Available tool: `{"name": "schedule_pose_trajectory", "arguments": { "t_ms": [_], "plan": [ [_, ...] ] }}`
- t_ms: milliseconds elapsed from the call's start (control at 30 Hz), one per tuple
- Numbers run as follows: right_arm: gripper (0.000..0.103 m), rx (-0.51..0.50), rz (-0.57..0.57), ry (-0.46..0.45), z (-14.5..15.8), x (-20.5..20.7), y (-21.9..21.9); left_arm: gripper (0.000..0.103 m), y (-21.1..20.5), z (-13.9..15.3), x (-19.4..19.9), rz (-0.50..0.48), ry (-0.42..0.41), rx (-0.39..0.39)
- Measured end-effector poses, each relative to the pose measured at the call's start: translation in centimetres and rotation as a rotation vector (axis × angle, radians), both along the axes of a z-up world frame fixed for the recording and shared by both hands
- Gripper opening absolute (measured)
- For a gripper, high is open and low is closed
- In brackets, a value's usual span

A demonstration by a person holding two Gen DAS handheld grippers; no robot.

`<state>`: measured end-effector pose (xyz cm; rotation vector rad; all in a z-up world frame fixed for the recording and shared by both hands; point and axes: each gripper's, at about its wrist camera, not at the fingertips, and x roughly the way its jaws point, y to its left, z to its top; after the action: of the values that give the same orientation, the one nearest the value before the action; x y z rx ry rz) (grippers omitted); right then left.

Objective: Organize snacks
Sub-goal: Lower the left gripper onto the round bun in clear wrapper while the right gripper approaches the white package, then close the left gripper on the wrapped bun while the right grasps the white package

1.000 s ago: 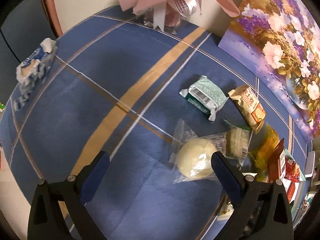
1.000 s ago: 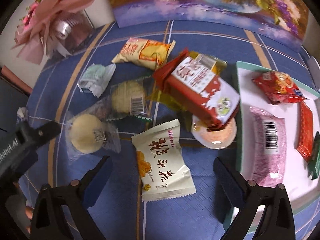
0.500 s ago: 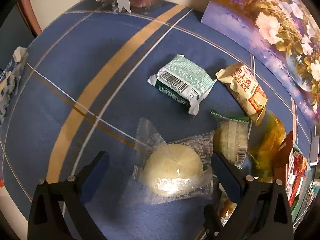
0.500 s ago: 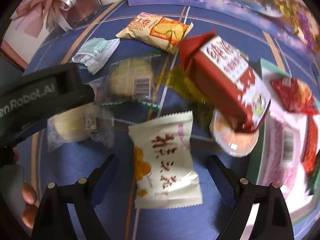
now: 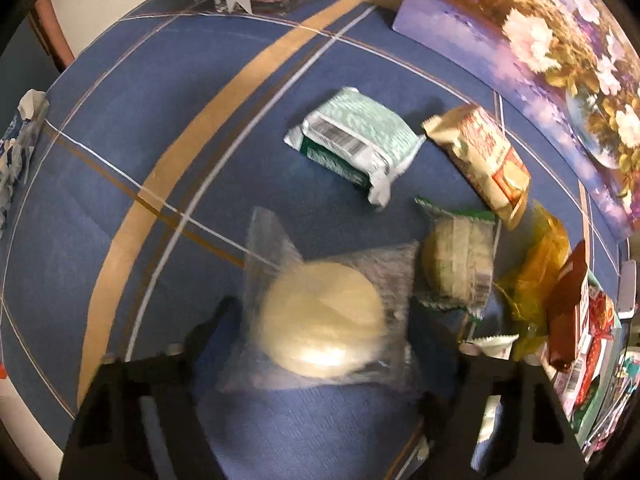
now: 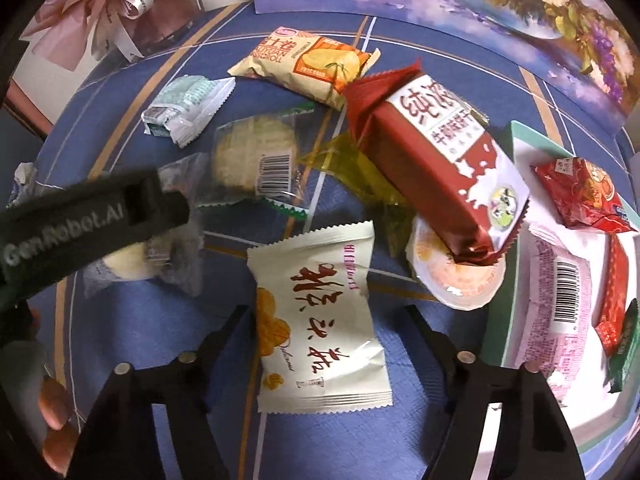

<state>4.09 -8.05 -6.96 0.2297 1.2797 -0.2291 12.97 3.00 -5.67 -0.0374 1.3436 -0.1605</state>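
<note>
Left gripper [image 5: 320, 344] first: I have its fingers closing around the pale round bun in clear wrap [image 5: 320, 318], which lies on the blue bench [image 5: 120, 160]. The bun sits between the fingers, but the blur hides whether the pads press it yet. It looks soft and light, and the film looks slippery, so I'd take it across the bun's middle, gently, not by the loose wrap ends.

Beyond it are the mint-green packet [image 5: 354, 142], the green-edged cracker pack [image 5: 458, 266] and the beige egg-roll pack [image 5: 482, 160].

Right gripper [image 6: 326, 344]: fingers closing, straddling the lower half of the cream pillow pack [image 6: 320, 320], flat on the bench. A sliver of cloth shows on each side, so no grip yet. The pack looks puffy, light and crinkly, probably brittle inside; I'd pinch across the narrow width.

Further right, the dark red carton-style pack [image 6: 436, 160] leans on a jelly cup [image 6: 456, 280]. At the far right, the tray [image 6: 508, 136] already holds several snacks.
</note>
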Motion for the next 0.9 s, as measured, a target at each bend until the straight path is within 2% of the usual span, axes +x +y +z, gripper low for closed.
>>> {"name": "schedule_pose_trajectory", "arguments": {
  "t_ms": [133,400,500,533,700,900],
  "plan": [
    [0.063,0.018,-0.011,-0.011,0.3,-0.4,-0.8,0.074,-0.7,0.2,-0.7,-0.015,-0.009,0.022],
    [0.06,0.064,-0.02,-0.026,1.0,-1.2,-1.9,0.07,0.4,0.9,-1.6,0.047,0.015,-0.02],
    [0.059,0.096,-0.03,-0.062,2.4,-1.1,-2.5,0.069,0.8,1.8,-2.1,0.062,-0.015,-0.031],
    [0.055,0.099,-0.032,-0.081,3.1,-1.3,-2.7,0.069,0.8,2.2,-2.2,0.066,-0.026,-0.036],
    [0.055,0.106,-0.03,-0.125,5.4,-1.9,-3.1,0.069,0.9,4.9,-3.0,0.073,-0.094,-0.057],
    [0.055,0.135,-0.04,-0.143,5.8,-2.0,-3.1,0.069,1.1,6.7,-3.6,0.071,-0.132,-0.078]
  ]
}}
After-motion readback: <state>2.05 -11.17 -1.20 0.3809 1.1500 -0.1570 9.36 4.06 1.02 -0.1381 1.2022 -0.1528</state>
